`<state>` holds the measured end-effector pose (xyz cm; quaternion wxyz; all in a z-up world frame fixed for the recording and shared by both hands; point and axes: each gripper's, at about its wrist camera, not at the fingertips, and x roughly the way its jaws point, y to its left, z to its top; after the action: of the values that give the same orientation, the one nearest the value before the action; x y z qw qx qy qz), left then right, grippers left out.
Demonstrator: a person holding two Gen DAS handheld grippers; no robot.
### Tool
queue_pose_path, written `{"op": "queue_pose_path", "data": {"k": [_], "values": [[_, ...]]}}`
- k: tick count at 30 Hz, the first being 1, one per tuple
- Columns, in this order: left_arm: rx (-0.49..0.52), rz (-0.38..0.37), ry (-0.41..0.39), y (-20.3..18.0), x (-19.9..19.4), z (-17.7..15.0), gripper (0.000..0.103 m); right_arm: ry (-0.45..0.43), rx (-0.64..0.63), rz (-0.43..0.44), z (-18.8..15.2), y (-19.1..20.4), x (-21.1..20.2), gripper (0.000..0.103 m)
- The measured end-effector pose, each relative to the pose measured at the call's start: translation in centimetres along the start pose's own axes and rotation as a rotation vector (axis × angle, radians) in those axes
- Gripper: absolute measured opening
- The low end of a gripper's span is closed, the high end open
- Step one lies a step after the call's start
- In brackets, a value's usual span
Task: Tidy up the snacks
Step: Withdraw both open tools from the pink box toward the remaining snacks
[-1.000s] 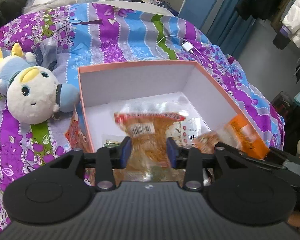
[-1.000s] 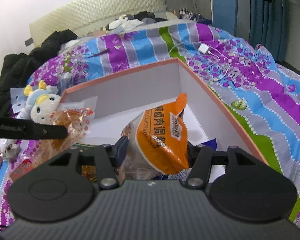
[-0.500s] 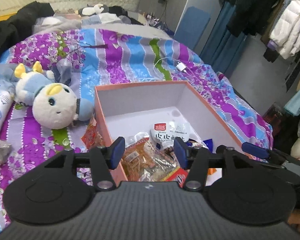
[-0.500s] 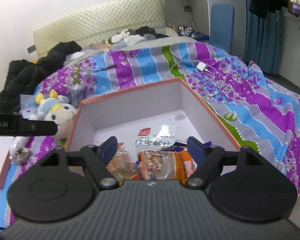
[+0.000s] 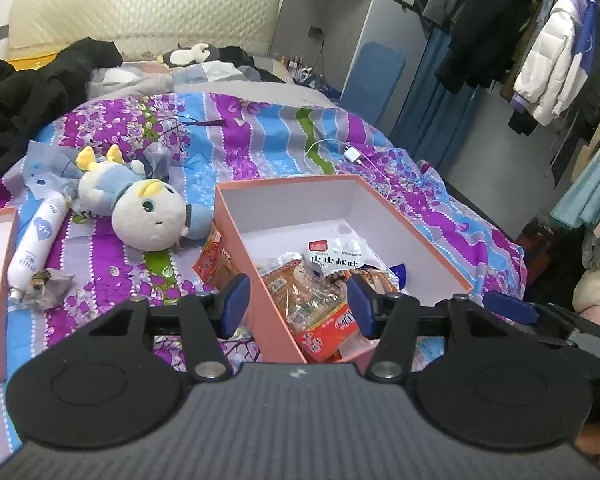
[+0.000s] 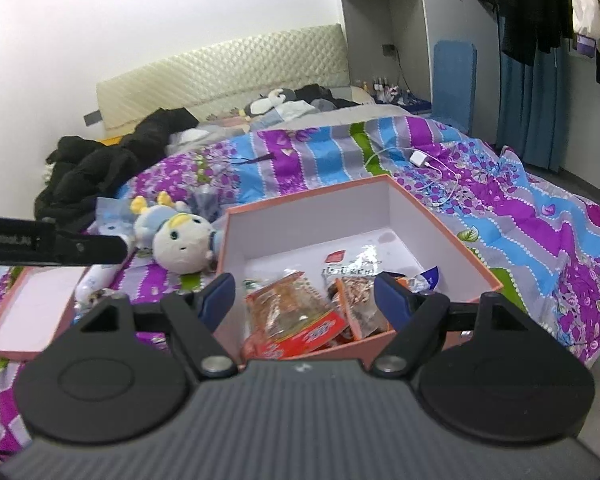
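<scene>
Left hand-held gripper and right hand-held gripper, both with jaws wide and empty, above the near end of the pink box on the bed. Snack packets lie inside the box, below and ahead of both; a plush toy lies ahead-left.

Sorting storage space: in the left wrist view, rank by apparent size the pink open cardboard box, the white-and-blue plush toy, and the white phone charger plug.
1. Pink open cardboard box, largest.
2. White-and-blue plush toy.
3. White phone charger plug, smallest, though it lies farthest from the camera.
</scene>
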<state>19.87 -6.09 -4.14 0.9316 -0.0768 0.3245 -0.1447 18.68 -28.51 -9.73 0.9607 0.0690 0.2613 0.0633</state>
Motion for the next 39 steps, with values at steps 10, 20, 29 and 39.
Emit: {"op": "queue_pose_path", "data": {"k": [10, 20, 29, 39], "values": [[-0.013, 0.034, -0.029, 0.9, -5.7, -3.8, 0.060, -0.017, -0.025, 0.047, -2.4, 2.6, -4.1, 0.078], [-0.068, 0.123, -0.042, 4.4, -9.9, -7.6, 0.060, 0.008, -0.065, 0.096, -4.7, 5.8, -5.2, 0.078], [-0.113, 0.171, -0.035, 6.6, -12.3, -11.4, 0.063, 0.044, -0.122, 0.151, -7.3, 8.9, -5.3, 0.078], [-0.190, 0.212, 0.020, 10.0, -11.2, -14.2, 0.064, 0.095, -0.161, 0.157, -8.7, 10.3, -3.6, 0.078]]}}
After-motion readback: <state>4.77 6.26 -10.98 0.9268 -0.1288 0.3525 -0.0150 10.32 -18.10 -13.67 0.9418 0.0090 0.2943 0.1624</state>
